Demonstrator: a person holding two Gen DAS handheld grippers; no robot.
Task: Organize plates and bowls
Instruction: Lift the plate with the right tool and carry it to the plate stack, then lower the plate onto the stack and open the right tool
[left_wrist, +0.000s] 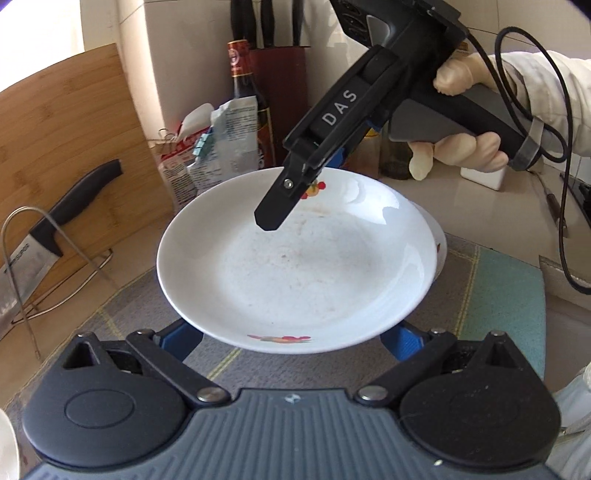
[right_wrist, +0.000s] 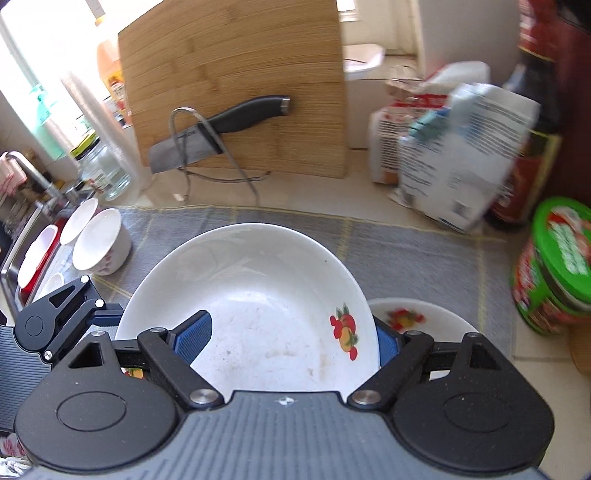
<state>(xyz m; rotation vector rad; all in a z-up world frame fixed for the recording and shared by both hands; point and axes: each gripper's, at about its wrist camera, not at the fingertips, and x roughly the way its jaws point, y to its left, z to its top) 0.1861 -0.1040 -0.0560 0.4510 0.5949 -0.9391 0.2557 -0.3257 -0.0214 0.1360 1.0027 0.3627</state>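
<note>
A white plate (left_wrist: 295, 266) with fruit prints is held above the grey mat (left_wrist: 498, 295). In the left wrist view its near rim hides my left gripper's (left_wrist: 291, 341) blue pads (left_wrist: 400, 341), which stand wide apart beneath it. My right gripper (left_wrist: 291, 192) reaches in from the upper right, its jaws on the plate's far rim. In the right wrist view the same plate (right_wrist: 258, 317) is tilted, with my right gripper (right_wrist: 291, 345) shut on its rim, one blue pad (right_wrist: 194, 339) inside. A second white dish (right_wrist: 436, 325) lies on the mat under it.
A bamboo cutting board (right_wrist: 236, 81) with a cleaver (right_wrist: 207, 136) in a wire rack stands behind. Paper packets (right_wrist: 454, 155), a dark bottle (left_wrist: 247, 85) and a green-lidded tub (right_wrist: 554, 269) are at the right. Small white bowls (right_wrist: 99, 243) sit near the sink at the left.
</note>
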